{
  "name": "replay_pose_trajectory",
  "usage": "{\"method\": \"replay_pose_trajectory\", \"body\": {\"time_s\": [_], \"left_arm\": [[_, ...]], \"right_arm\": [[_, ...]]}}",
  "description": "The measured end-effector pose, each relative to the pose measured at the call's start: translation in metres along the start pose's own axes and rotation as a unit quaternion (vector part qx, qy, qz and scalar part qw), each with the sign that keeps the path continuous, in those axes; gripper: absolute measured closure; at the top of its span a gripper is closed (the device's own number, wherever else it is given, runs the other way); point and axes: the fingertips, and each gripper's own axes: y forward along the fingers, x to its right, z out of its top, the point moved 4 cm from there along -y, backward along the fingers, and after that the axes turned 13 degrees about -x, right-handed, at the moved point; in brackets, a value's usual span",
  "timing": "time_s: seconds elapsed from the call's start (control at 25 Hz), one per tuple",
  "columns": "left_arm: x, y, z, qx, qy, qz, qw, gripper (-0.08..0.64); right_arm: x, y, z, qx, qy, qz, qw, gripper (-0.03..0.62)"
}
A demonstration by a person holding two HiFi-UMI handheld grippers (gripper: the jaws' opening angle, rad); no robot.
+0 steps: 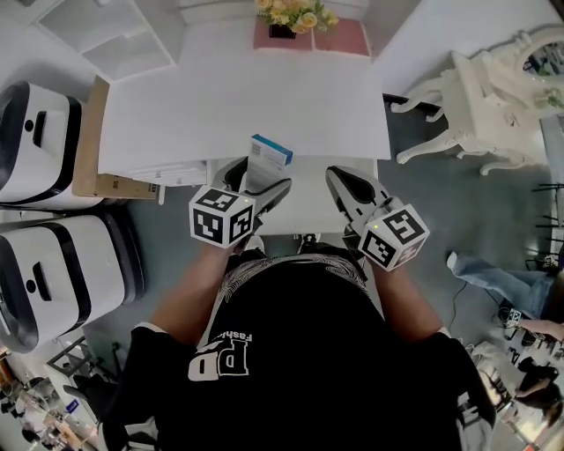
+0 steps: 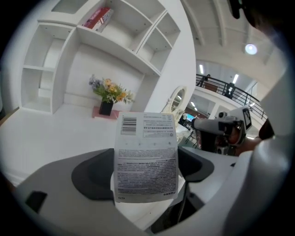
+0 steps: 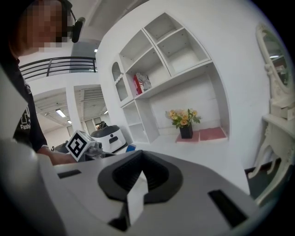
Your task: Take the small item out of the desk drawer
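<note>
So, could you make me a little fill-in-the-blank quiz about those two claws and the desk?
1. The left claw is shut on a small ___ printed with a barcode.
2. The right claw has its jaws together and holds ___.
3. The flowers at the back of the white desk stand on a ___ mat.
Missing words: box; nothing; pink.

Mid-frame, the white desktop (image 1: 238, 106) lies open. A flower pot (image 1: 284, 26) blocks its top-centre edge; a cardboard panel (image 1: 88, 141) hems its left side. At right, an ornate dressing table (image 1: 476, 106) stands apart, floor (image 1: 414, 181) between. The small box (image 1: 269, 151) clamped in the left gripper (image 1: 260, 176) hangs over the lower edge.
</note>
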Motion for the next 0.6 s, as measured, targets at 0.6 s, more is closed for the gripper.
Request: {"method": "replay_pose_trajectory", "body": {"time_s": [0.6], "left_arm": [[0.014,-0.07,-0.004,0.099,0.049,-0.077,0.9909,0.124]], "right_arm": [[-0.036,0.015,-0.007,0.01,0.026,-0.027,0.999,0.584]]}}
